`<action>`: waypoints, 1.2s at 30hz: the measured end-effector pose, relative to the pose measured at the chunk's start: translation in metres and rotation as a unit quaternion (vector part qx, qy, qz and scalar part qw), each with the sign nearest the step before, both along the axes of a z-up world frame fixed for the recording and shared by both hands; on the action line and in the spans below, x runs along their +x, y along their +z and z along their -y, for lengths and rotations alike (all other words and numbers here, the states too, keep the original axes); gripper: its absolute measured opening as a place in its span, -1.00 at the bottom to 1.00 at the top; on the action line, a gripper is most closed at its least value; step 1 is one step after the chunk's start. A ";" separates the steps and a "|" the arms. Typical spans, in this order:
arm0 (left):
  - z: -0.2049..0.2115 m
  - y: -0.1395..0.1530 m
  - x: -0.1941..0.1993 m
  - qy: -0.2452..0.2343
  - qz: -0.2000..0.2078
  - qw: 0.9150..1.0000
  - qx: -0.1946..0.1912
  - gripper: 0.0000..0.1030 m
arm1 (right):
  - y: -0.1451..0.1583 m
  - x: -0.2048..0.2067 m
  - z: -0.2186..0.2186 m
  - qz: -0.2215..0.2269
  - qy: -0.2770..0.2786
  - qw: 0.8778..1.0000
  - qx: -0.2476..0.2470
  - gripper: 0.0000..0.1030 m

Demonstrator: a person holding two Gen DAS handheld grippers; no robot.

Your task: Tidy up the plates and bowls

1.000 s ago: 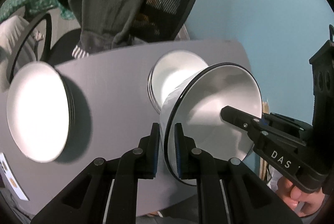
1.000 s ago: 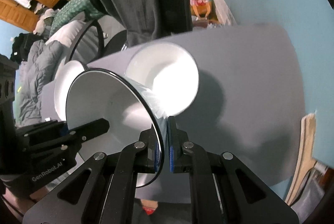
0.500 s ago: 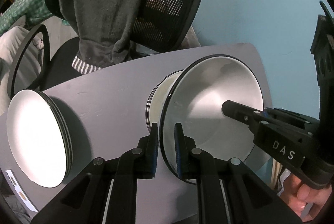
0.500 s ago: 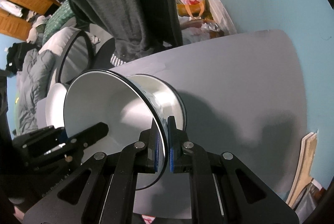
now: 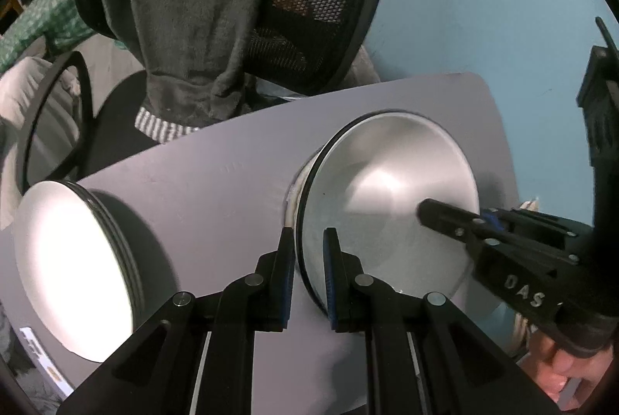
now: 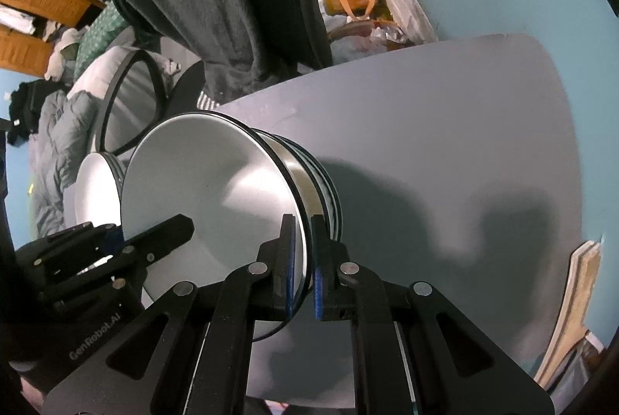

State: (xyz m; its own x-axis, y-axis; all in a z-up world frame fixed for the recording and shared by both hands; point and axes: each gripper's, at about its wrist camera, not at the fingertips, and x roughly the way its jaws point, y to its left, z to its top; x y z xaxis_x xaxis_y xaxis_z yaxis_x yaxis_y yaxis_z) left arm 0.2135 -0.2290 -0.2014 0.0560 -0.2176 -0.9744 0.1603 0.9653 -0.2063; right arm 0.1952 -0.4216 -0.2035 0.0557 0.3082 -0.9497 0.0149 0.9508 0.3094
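Now: left tool [image 5: 308, 274], fingers straddling the near rim of a white bowl [image 5: 387, 206] with a dark edge; a little daylight shows on either side of the rim, so the pinch looks slack, though the fisheye makes this hard to confirm. Right tool [image 6: 302, 266], fingers pressed close on the opposite rim of the same bowl.

Bowl: a second ago held clear above the tabletop [image 5: 216, 190], mouth tilted, with the lower bowls exposed behind it. Since then lowered onto the stack of bowls [image 6: 325, 190]; the rims beneath now show only as thin dark rings just under it. Seated or a hair short of seated, cannot tell which.

Stack of plates [image 5: 73, 264]: on the far left of the tabletop, well apart from the bowls, unchanged.

Beyond the tabletop: mesh chair [image 5: 321, 1] draped with a grey garment [image 5: 185, 9].

Judgement: nesting step is nearly done; release of both tools is likely what remains for this bowl.
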 end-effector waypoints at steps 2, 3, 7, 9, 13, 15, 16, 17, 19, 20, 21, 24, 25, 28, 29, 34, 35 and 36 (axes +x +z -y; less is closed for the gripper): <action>-0.002 0.000 0.000 0.001 0.001 1.000 -0.006 -0.76 | 0.000 0.000 0.001 -0.001 -0.001 1.000 0.000 -0.80; -0.004 0.000 0.000 0.004 -0.003 1.000 -0.011 -0.76 | 0.002 0.001 0.000 -0.003 0.003 1.000 -0.009 -0.78; -0.006 0.001 0.000 0.011 -0.005 1.000 -0.015 -0.76 | 0.004 0.002 0.002 -0.007 0.007 1.000 -0.008 -0.74; -0.008 0.002 0.000 0.014 -0.006 1.000 -0.017 -0.76 | 0.008 0.002 0.002 -0.007 0.008 1.000 -0.009 -0.70; -0.009 0.010 -0.005 0.014 0.000 1.000 -0.024 -0.76 | 0.016 0.000 -0.002 -0.003 0.016 1.000 -0.016 -0.48; -0.011 0.015 -0.008 0.015 0.003 0.999 -0.033 -0.73 | 0.022 -0.002 -0.006 0.008 0.025 0.999 -0.039 -0.34; -0.012 0.018 -0.010 0.016 0.006 0.999 -0.037 -0.73 | 0.026 -0.003 -0.008 0.018 0.030 0.998 -0.055 -0.32; -0.013 0.021 -0.012 0.017 0.010 0.999 -0.037 -0.73 | 0.030 -0.005 -0.008 0.025 0.032 0.997 -0.063 -0.30; -0.015 0.028 -0.016 0.017 0.021 0.999 -0.038 -0.73 | 0.037 -0.007 -0.009 0.035 0.035 0.996 -0.073 -0.27; -0.016 0.032 -0.019 0.017 0.027 0.999 -0.038 -0.73 | 0.041 -0.009 -0.009 0.041 0.036 0.996 -0.077 -0.24; -0.017 0.036 -0.021 0.018 0.032 0.999 -0.038 -0.73 | 0.046 -0.011 -0.009 0.049 0.037 0.995 -0.083 -0.19; -0.023 0.049 -0.026 0.023 0.047 0.998 -0.043 -0.73 | 0.058 -0.015 -0.009 0.071 0.035 0.992 -0.093 -0.04; -0.025 0.054 -0.029 0.026 0.054 0.997 -0.043 -0.70 | 0.063 -0.017 -0.009 0.080 0.035 0.991 -0.097 -0.02; -0.032 0.066 -0.035 0.037 0.070 0.996 -0.048 -0.61 | 0.075 -0.023 -0.010 0.102 0.033 0.988 -0.107 0.03; -0.035 0.070 -0.037 0.040 0.074 0.995 -0.050 -0.58 | 0.079 -0.025 -0.010 0.107 0.033 0.988 -0.108 0.05; -0.046 0.087 -0.049 0.053 0.099 0.992 -0.055 -0.25 | 0.094 -0.037 -0.017 0.127 0.031 0.986 -0.103 0.15; -0.048 0.089 -0.051 0.055 0.104 0.992 -0.054 -0.23 | 0.096 -0.039 -0.018 0.130 0.032 0.986 -0.103 0.16; -0.050 0.092 -0.054 0.057 0.108 0.991 -0.052 -0.23 | 0.098 -0.042 -0.019 0.132 0.033 0.985 -0.102 0.17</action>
